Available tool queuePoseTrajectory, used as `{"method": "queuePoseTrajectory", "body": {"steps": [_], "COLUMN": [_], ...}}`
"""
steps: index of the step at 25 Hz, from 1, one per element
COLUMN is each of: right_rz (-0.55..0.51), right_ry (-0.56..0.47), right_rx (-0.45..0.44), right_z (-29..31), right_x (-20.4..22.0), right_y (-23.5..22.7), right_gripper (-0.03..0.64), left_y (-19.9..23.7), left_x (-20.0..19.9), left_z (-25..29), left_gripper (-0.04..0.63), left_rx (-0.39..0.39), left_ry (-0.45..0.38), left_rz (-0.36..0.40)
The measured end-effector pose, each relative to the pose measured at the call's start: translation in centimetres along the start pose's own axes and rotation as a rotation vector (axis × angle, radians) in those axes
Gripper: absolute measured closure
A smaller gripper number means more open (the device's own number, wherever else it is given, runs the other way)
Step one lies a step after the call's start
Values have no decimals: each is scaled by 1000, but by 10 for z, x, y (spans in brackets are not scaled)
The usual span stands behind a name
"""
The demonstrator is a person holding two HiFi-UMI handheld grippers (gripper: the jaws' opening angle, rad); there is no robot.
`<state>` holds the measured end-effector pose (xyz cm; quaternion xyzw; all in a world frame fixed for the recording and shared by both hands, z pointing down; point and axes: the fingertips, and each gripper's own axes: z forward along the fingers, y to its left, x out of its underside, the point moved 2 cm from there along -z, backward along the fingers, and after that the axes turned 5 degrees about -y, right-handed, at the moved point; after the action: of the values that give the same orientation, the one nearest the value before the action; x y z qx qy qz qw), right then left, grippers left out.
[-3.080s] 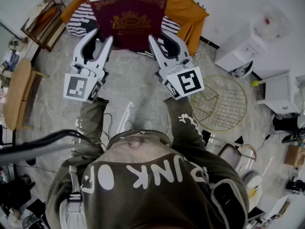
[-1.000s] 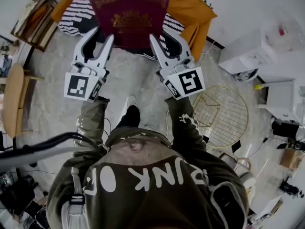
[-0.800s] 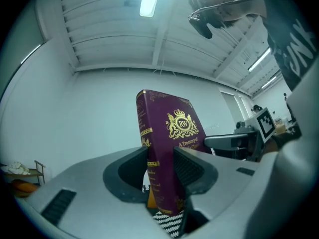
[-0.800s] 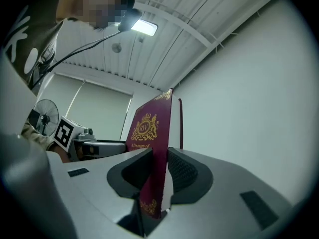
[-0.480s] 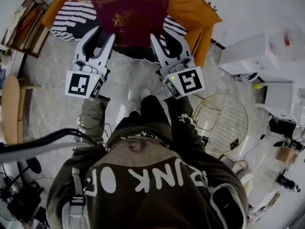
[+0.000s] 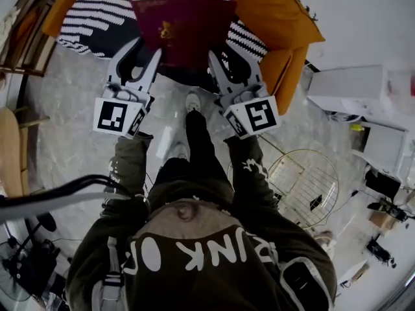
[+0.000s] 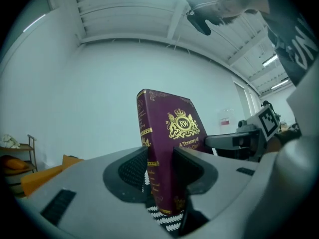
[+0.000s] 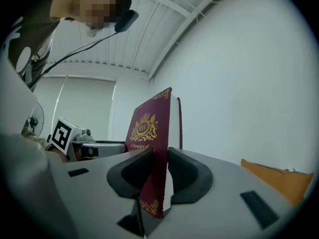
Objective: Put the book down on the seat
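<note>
- Head view: the book (image 6: 183, 28) hangs in the air, cover towards the person, above the seat (image 6: 91, 18) of the orange armchair (image 6: 279, 18). Its long axis runs from 6 to 12 o'clock. The left tool (image 6: 141, 49) bites its 7 o'clock corner and the right tool (image 6: 227, 52) its 5 o'clock corner. The striped seat lies straight on at 12 o'clock and lower down, so I judge the move to be forward and down, with neither tool nearer.
- Left gripper view: the left tool (image 7: 160, 166) is clamped on the spine side of the book (image 7: 167, 148), both pads pressing. The book rises towards 12 o'clock, and striped fabric shows just under its lower edge.
- Right gripper view: the right tool (image 8: 160, 171) is closed on the opposite edge of the book (image 8: 152, 148). The armchair's orange edge (image 8: 279, 180) sits at 4 o'clock.
</note>
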<state>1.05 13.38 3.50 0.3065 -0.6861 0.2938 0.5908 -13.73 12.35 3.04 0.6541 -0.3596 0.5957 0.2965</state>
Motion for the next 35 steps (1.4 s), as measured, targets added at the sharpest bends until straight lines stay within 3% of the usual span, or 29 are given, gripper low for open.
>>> {"method": "queuePoseTrajectory", "body": {"steps": [13,22,28,35], "right_rz": [173,275,320,341], "right_ry": [221,387,460,482], "right_rx": [58,100,113,118], "right_z": [69,79,85,102], "right_x": [238,401,457,490], "right_y": [-108,-151,-170,-194], "right_gripper": [518,518,517,512], "left_y": [58,69,76,88], "left_x": [246,414,473,510], "left_z": [95,117,133,157], "left_gripper": [449,449,449,454], "left_rx": [-34,-40,-29,-40], "left_ry": [208,362,432,462], "left_rz": [-141,-237,-266,-274]}}
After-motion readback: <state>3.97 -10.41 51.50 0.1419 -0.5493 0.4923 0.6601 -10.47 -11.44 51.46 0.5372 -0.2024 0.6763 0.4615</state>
